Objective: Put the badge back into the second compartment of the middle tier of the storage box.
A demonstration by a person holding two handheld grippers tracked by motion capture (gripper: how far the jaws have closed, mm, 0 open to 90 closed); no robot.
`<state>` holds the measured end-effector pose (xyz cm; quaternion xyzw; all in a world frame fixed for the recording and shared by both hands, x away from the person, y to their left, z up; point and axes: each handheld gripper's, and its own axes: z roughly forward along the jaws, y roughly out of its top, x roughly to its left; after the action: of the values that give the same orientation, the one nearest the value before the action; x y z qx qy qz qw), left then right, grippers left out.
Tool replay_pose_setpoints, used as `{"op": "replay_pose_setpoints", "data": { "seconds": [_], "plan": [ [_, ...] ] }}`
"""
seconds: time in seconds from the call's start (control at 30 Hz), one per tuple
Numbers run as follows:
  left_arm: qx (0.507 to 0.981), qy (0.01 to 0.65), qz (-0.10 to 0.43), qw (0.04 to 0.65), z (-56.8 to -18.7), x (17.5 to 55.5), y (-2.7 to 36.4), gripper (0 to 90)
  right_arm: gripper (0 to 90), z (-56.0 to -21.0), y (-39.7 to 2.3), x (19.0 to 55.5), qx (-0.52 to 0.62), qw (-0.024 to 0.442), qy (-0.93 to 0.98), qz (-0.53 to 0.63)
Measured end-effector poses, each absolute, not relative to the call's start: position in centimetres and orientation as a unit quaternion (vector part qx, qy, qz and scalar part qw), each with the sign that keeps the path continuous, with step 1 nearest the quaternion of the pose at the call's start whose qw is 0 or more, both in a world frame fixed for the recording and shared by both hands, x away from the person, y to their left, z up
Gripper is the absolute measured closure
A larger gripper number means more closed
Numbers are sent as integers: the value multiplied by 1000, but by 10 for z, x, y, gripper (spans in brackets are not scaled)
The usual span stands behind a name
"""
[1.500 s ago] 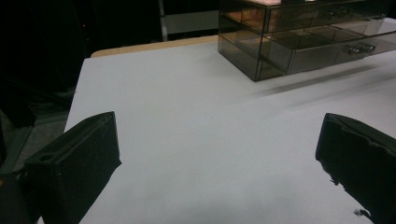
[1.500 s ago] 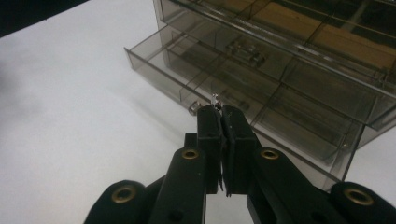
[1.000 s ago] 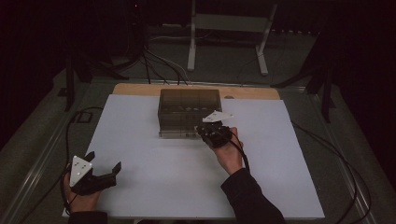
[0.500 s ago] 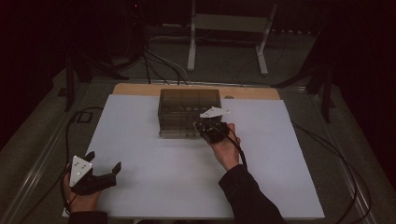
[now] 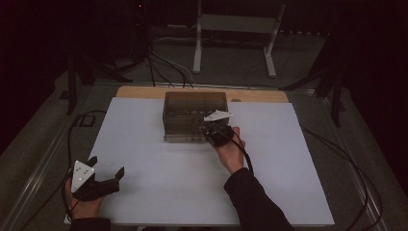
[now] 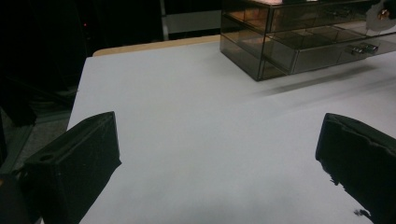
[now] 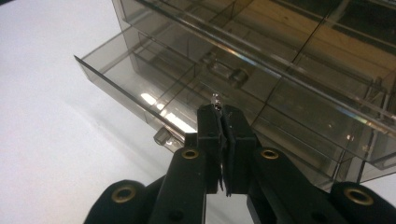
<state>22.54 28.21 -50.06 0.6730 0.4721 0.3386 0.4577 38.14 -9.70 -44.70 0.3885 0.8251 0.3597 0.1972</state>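
Jaws of the right gripper (image 7: 223, 112) were clamped on a tiny shiny piece over the open drawer (image 7: 140, 88) of the smoked acrylic organizer (image 5: 195, 115); a slip could drop it outside. Left gripper (image 5: 103, 171) rested gaping on the table (image 5: 159, 192).

Dim lab: cables (image 5: 163, 67), metal stand (image 5: 235, 29)

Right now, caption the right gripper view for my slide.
Shut right gripper pinching a small metal piece above the open drawer of a smoky acrylic organizer.
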Motion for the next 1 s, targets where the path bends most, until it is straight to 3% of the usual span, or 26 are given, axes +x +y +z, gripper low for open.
{"op": "replay_pose_setpoints", "data": {
  "seconds": [0.5,1.0],
  "plan": [
    [674,472,338,457,-501,226,282,5,880,-450,-91,380,389,183,828,359],
    [672,474,338,458,-501,226,283,5,879,-457,-88,389,387,219,828,342]
  ]
}}
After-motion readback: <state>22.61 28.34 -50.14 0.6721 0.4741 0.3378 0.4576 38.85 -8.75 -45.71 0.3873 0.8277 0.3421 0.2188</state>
